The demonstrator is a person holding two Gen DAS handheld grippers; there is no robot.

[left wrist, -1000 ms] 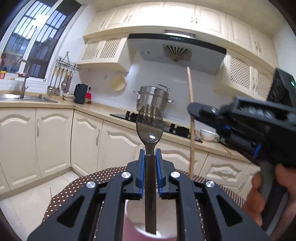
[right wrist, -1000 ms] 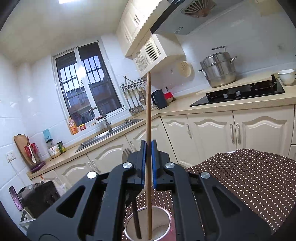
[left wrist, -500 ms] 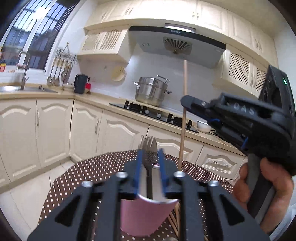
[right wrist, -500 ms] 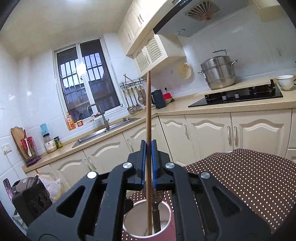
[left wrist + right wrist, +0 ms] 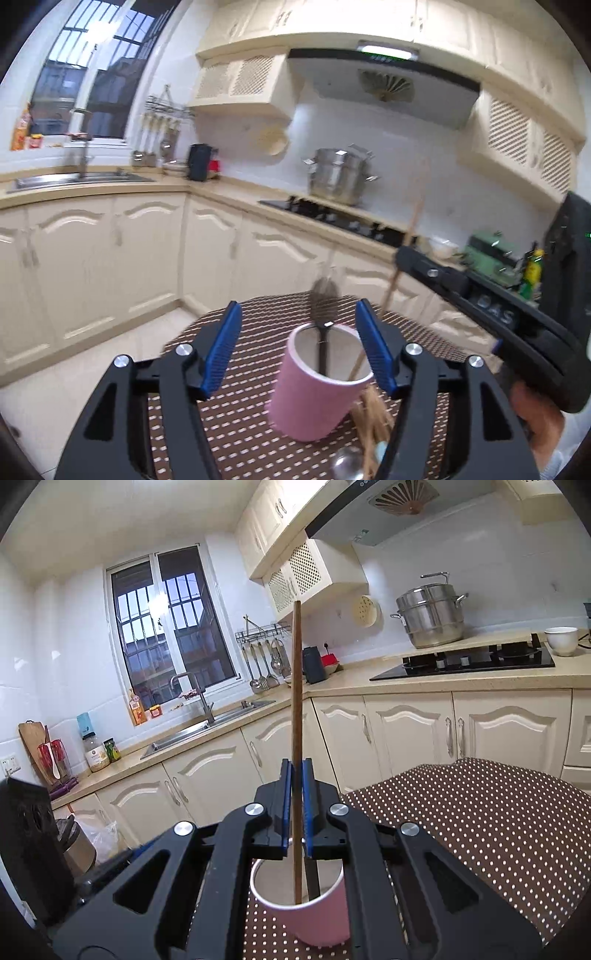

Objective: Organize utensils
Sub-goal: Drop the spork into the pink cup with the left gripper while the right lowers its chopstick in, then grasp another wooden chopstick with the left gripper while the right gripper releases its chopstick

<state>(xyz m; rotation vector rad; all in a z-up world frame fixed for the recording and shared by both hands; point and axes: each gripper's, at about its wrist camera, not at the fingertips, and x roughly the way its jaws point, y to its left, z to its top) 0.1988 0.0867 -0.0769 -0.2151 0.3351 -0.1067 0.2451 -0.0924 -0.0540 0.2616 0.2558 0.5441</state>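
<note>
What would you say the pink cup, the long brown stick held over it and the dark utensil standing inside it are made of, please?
Pink cup: probably matte ceramic or plastic, with a smooth thick rim and a white inside.
Long brown stick: apparently wood or bamboo, a dull, even brown; the right gripper clamps it.
Dark utensil: likely metal or dark plastic; it is blurred, so uncertain.

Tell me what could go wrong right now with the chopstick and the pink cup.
The right tongs are shut on the chopstick, its tip inside the pink cup. A sideways pull could tip the cup over. The fork already stands in the cup, so the chopstick might knock it. The left tongs are open on either side of the cup and could bump it.
</note>
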